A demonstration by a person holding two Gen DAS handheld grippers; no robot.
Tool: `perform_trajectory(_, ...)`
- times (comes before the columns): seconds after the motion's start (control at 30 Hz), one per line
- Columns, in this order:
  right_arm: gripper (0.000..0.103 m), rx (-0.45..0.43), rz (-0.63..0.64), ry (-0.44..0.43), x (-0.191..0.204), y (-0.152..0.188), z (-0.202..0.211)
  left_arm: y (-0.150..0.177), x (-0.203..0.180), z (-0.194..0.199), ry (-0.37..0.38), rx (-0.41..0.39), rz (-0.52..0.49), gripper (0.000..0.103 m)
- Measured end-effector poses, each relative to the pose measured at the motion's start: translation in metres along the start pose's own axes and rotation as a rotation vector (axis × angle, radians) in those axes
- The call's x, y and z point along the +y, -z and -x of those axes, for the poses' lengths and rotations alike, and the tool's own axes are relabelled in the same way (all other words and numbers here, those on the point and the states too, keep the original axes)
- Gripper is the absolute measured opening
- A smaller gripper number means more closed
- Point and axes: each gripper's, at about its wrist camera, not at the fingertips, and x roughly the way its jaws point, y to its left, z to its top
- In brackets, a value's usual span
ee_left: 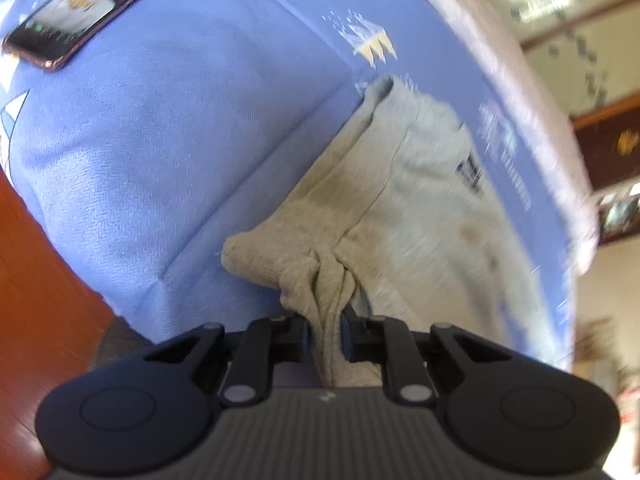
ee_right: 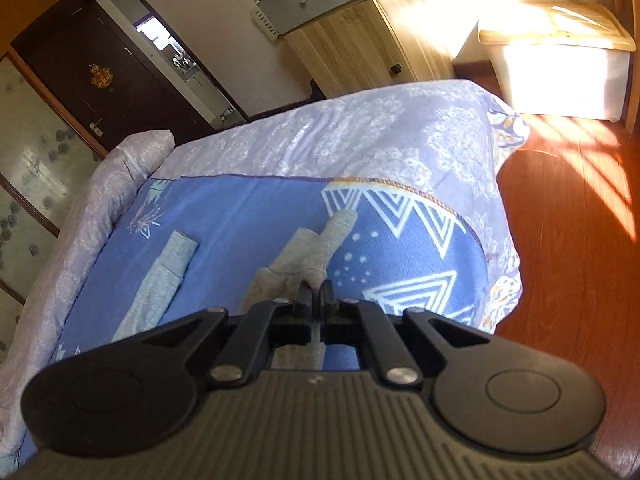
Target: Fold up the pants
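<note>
Grey sweatpants (ee_left: 400, 200) lie on a blue patterned bedspread (ee_left: 180, 140). In the left wrist view my left gripper (ee_left: 325, 320) is shut on a bunched fold of the grey cloth, which puckers between the pads. In the right wrist view my right gripper (ee_right: 316, 300) is shut on the grey fabric at one pant leg (ee_right: 320, 248); the ribbed cuff stretches away from the fingers across the bedspread (ee_right: 248, 220). The other leg (ee_right: 160, 284) lies flat to the left, apart from the gripper.
A phone (ee_left: 88, 12) with a lit screen lies on the bedspread at the upper left. A pale floral quilt (ee_right: 360, 136) covers the far end of the bed. Red wooden floor (ee_right: 568, 240) borders the bed; a wooden cabinet (ee_right: 340, 24) and a white box (ee_right: 560, 68) stand beyond.
</note>
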Motion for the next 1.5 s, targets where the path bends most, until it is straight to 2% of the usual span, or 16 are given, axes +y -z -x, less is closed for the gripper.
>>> perform_trajectory(0.07,0.006,-0.006,0.007,-0.028,0.010,-0.007,0.002,-0.013,-0.002,0.004,0.046,-0.009,0.054,0.012)
perform_trajectory(0.17,0.006,0.002,0.026,-0.064,0.036,-0.016,-0.012,-0.040,-0.019,0.002,0.086,-0.033,0.077,0.011)
perform_trajectory(0.33,0.006,-0.012,0.070,-0.134,0.099,-0.036,-0.051,-0.099,-0.083,-0.016,0.108,-0.100,0.034,0.011)
perform_trajectory(0.4,0.006,-0.025,0.108,-0.133,0.129,-0.040,-0.075,-0.121,-0.109,-0.028,0.092,-0.115,0.008,0.011)
perform_trajectory(0.6,0.006,0.010,0.178,-0.069,0.196,-0.042,-0.172,-0.187,-0.175,-0.096,-0.027,-0.132,-0.043,0.013)
perform_trajectory(0.63,0.006,0.016,0.205,-0.052,0.206,-0.039,-0.187,-0.197,-0.185,-0.112,-0.053,-0.137,-0.055,0.018)
perform_trajectory(0.7,0.012,0.043,0.278,-0.019,0.226,-0.030,-0.218,-0.206,-0.197,-0.139,-0.113,-0.143,-0.077,0.055)
perform_trajectory(0.73,0.020,0.058,0.305,-0.007,0.231,-0.025,-0.229,-0.208,-0.200,-0.150,-0.176,-0.153,-0.092,0.081)
perform_trajectory(0.77,0.040,0.066,0.323,0.013,0.234,-0.021,-0.236,-0.207,-0.204,-0.158,-0.246,-0.176,-0.112,0.085)
perform_trajectory(0.8,0.046,0.052,0.324,0.033,0.234,-0.018,-0.237,-0.204,-0.207,-0.163,-0.281,-0.187,-0.146,0.084)
perform_trajectory(0.9,0.047,0.007,0.349,-0.018,0.226,-0.009,-0.218,-0.192,-0.202,-0.157,-0.243,-0.194,-0.197,0.084)
perform_trajectory(1.03,0.046,-0.035,0.445,-0.049,0.211,0.007,-0.183,-0.161,-0.188,-0.121,-0.250,-0.291,-0.284,0.084)
perform_trajectory(1.13,0.046,-0.021,0.320,-0.056,0.175,0.002,-0.167,-0.134,-0.178,-0.095,-0.274,-0.335,-0.367,0.084)
perform_trajectory(1.3,0.046,0.078,0.044,-0.101,0.102,0.002,-0.139,-0.080,-0.161,-0.066,-0.356,-0.390,-0.479,0.084)
perform_trajectory(1.4,0.046,0.137,0.007,-0.125,0.080,0.017,-0.119,-0.046,-0.149,-0.056,-0.367,-0.383,-0.511,0.084)
perform_trajectory(1.5,0.046,0.193,0.036,-0.146,0.074,0.039,-0.098,-0.017,-0.140,-0.055,-0.364,-0.349,-0.529,0.083)
